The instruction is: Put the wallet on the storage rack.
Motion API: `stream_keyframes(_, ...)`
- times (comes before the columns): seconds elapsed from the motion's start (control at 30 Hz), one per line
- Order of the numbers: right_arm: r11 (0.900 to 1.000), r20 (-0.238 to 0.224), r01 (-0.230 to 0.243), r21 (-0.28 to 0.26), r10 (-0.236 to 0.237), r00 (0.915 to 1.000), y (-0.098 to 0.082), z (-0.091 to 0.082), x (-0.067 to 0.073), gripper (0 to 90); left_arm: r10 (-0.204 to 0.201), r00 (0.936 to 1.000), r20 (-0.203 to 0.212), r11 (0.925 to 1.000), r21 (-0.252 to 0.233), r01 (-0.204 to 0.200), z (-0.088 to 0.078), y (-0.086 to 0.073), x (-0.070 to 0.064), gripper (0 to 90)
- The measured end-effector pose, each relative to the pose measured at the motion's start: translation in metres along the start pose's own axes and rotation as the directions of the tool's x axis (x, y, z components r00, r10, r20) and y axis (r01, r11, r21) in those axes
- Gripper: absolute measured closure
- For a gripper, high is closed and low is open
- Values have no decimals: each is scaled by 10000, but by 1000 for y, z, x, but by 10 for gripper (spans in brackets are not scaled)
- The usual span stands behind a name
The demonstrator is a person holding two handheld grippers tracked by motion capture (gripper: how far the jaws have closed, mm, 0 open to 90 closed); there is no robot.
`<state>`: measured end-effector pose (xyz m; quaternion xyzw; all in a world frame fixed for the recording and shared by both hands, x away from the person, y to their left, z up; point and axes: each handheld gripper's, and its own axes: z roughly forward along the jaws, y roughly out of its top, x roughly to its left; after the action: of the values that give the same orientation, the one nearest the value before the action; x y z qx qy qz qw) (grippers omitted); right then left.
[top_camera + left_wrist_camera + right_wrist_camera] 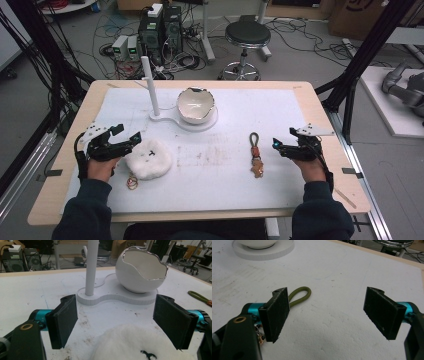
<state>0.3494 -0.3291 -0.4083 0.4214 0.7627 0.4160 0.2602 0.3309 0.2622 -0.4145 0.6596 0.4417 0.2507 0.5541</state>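
Note:
My left gripper (127,135) stands open at the left of the white mat, just left of a white fluffy pad (148,159) with a small black mark. In the left gripper view the fluffy pad (140,346) lies low between the wide-open jaws of the left gripper (116,320), touching neither. My right gripper (282,138) is open at the right, beside a keychain (256,156) with an olive cord loop. In the right gripper view the right gripper (327,312) holds nothing, and the olive loop (300,294) lies past the left jaw.
A white stand (165,119) at the back centre carries an upright post (150,85) and an eggshell-shaped white bowl (196,105). A small ring of elastic bands (132,182) lies near the left hand. The wooden table edge (200,216) frames the mat. A stool and cables sit beyond.

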Motion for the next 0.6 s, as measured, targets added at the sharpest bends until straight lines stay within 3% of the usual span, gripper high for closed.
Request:
stream_keyframes(0.3,9999,-98,-141,-30,140,9999,-2,0,-1,212,-130,9999,-9,9997,225,130,4,-2,2,196)
stream_keyframes(0.47,9999,-126,-153,-29,153,9998,-4,-1,-2,212,-223,9997,-106,9947,1001,232,8,-6,4,196)
stream_keyframes(0.5,9999,-152,-148,-21,148,9998,-4,-1,-2,212,-250,9997,-80,9903,1366,258,10,-8,4,196)
stream_keyframes(0.53,10000,-151,-93,-16,92,9998,-4,-1,-2,212,-250,9997,-80,9903,1366,258,10,-8,4,196)
stream_keyframes(0.6,10000,-151,-52,-27,52,9999,-4,-1,-1,212,-202,9997,-137,9823,1861,224,13,-11,3,196)
